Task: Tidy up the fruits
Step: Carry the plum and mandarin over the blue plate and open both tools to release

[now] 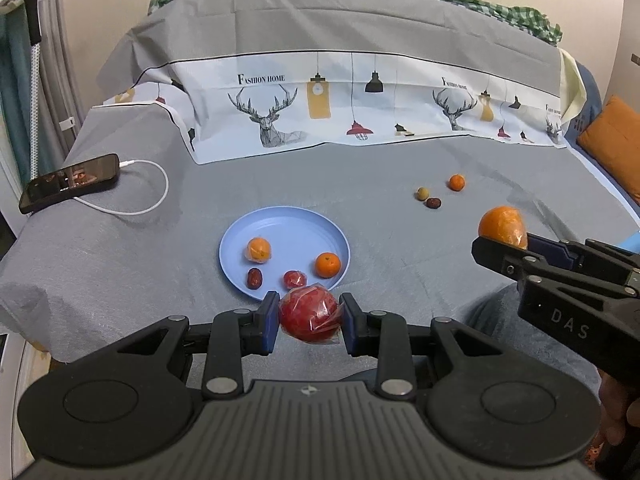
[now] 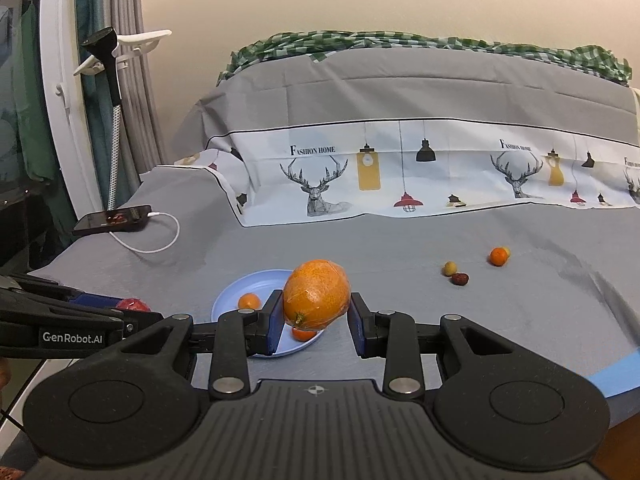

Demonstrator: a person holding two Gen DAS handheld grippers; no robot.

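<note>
My left gripper [image 1: 309, 316] is shut on a plastic-wrapped red apple [image 1: 310, 314], held just in front of the near rim of a blue plate [image 1: 280, 220]. The plate holds two small oranges [image 1: 258, 249] [image 1: 327, 264], a red date [image 1: 254, 278] and a small wrapped red fruit [image 1: 295, 279]. My right gripper [image 2: 316, 314] is shut on a large wrapped orange [image 2: 317, 293], held above the plate's [image 2: 256, 280] right side. It also shows in the left wrist view [image 1: 503, 226]. A small orange [image 1: 456, 182], a yellow-green fruit [image 1: 421, 193] and a date [image 1: 433, 203] lie on the grey cover to the right.
A phone [image 1: 70, 182] with a white charging cable [image 1: 148, 200] lies at the far left of the bed. A printed pillowcase [image 1: 360, 104] and raised bedding stand behind. An orange cushion [image 1: 616, 144] is at the right edge. Curtains and a white rack are on the left.
</note>
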